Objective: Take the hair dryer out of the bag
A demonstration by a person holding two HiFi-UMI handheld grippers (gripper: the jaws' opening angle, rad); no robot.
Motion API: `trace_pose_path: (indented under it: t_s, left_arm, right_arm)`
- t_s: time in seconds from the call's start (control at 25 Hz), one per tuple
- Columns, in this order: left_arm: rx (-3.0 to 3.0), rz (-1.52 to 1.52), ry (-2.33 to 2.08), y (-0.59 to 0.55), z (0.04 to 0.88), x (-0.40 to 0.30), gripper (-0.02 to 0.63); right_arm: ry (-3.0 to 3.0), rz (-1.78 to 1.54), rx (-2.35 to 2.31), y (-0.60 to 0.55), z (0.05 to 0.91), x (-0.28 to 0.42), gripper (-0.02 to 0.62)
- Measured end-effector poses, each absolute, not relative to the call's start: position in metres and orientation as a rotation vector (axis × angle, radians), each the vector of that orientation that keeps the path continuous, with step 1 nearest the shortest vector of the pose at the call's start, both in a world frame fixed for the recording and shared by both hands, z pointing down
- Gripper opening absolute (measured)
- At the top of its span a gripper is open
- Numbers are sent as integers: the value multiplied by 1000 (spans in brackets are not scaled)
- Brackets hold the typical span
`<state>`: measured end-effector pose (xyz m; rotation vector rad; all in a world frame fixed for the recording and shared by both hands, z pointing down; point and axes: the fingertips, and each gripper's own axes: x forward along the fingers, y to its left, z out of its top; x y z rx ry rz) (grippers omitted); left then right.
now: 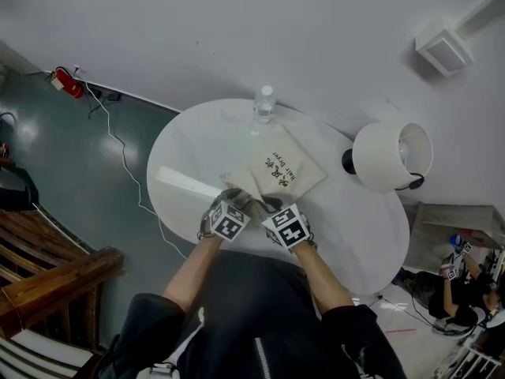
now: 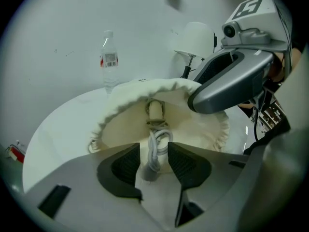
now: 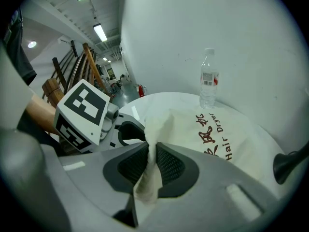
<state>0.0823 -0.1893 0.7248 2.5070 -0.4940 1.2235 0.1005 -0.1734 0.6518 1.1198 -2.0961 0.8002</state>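
A round white table (image 1: 189, 152) with a smooth, glossy top stands close against a pale wall. At its far edge, nearest the wall, a clear plastic water bottle (image 1: 263, 105) with a white cap and a red-and-white label stands upright. Just in front of the bottle lies a cream cloth bag (image 1: 288, 172), its printed side up with dark red characters and the words "Hair Dryer". The bag's far part rests flat on the top, and its near end is gathered and raised off the surface. To the right of the bag, near the rim, stands a lamp (image 1: 390, 156) with a white drum shade and a black base.
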Motion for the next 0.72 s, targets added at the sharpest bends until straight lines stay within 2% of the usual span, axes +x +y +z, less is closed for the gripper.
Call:
trace_pose_path:
  t_s: [0.32, 0.48, 0.72]
  left_arm:
    - [2485, 1315, -472, -188, 742, 85, 166]
    - [2482, 1348, -482, -188, 745, 83, 107]
    - [2503, 1347, -498, -189, 742, 83, 86]
  right_arm:
    - [-2106, 826, 1126, -172, 652, 104, 49]
    - [-2108, 839, 1128, -170, 652, 104, 49]
    - [-2106, 853, 1133, -169, 656, 104, 49]
